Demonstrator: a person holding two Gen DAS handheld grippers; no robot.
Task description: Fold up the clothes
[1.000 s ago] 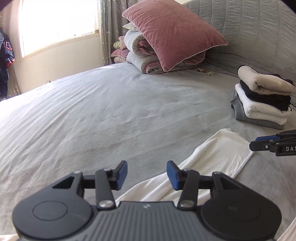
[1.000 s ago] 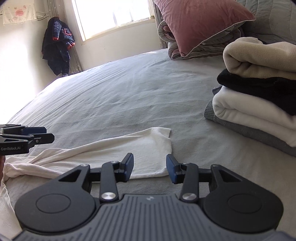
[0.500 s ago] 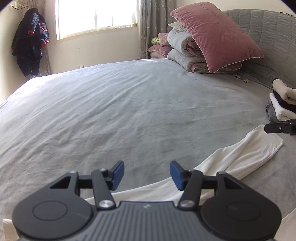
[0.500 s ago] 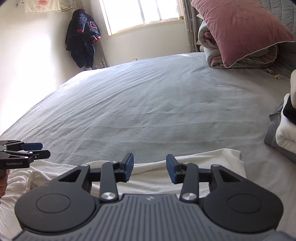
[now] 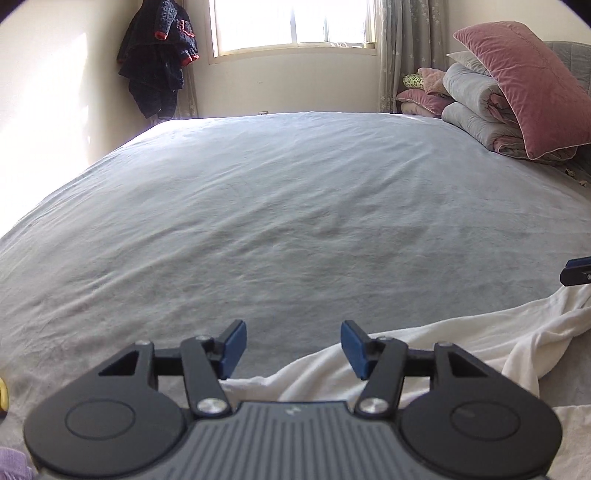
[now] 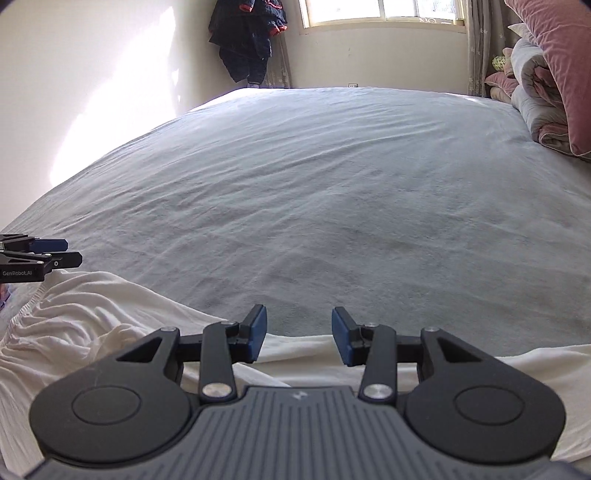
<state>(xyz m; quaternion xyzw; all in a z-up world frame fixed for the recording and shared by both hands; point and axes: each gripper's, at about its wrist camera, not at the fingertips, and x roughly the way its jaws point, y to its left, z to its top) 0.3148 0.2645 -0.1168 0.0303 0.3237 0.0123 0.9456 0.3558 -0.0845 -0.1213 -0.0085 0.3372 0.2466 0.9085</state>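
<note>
Left wrist view shows our left tool spread wide and holding nothing, just above the near edge of a white garment lying rumpled on the grey bed. Our right tool is likewise wide and empty over the same garment. Pillows sit stacked at the far right; a dark jacket hangs by the window.

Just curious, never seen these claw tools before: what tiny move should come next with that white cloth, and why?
Probably lower both and pinch the white garment edge. The left gripper and right gripper are open, holding nothing, above its crumpled far edge on the bed.
</note>
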